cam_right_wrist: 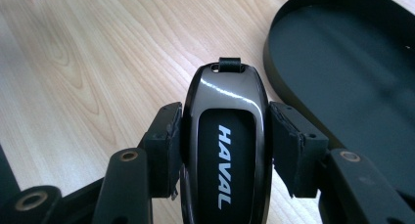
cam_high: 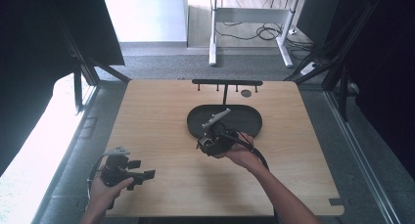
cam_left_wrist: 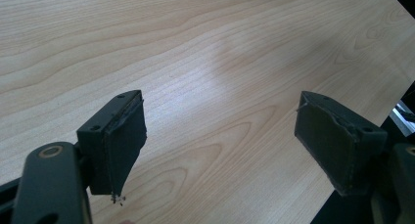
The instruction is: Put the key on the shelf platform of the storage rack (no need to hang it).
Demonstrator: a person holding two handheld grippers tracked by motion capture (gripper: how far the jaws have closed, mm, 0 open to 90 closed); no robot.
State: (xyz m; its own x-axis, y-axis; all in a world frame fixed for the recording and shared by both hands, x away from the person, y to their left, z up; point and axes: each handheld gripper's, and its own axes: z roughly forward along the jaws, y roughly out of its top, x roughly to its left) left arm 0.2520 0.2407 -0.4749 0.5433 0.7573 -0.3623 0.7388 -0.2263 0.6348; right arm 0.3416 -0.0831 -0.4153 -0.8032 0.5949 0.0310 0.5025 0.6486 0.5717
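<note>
A glossy black car key fob [cam_right_wrist: 226, 141] marked HAVAL sits clamped between the two jaws of my right gripper [cam_right_wrist: 226, 148], just above the wooden table [cam_right_wrist: 88, 82]. The black oval tray [cam_right_wrist: 352, 82] lies close on the fob's right in the right gripper view. From above, my right gripper [cam_high: 214, 142] hangs at the near rim of that tray [cam_high: 249, 122], held by a hand. My left gripper [cam_high: 128, 171] is near the table's front left corner, its jaws wide apart over bare wood [cam_left_wrist: 215, 87] with nothing between them. One of its pads [cam_left_wrist: 125, 145] looks frayed.
A black rack with small hooks [cam_high: 226, 82] stands at the table's far edge behind the tray, with a small round dark disc [cam_high: 246, 93] beside it. Dark frame posts flank the table. Beyond is grey floor, a white desk leg frame [cam_high: 213, 33] and cables.
</note>
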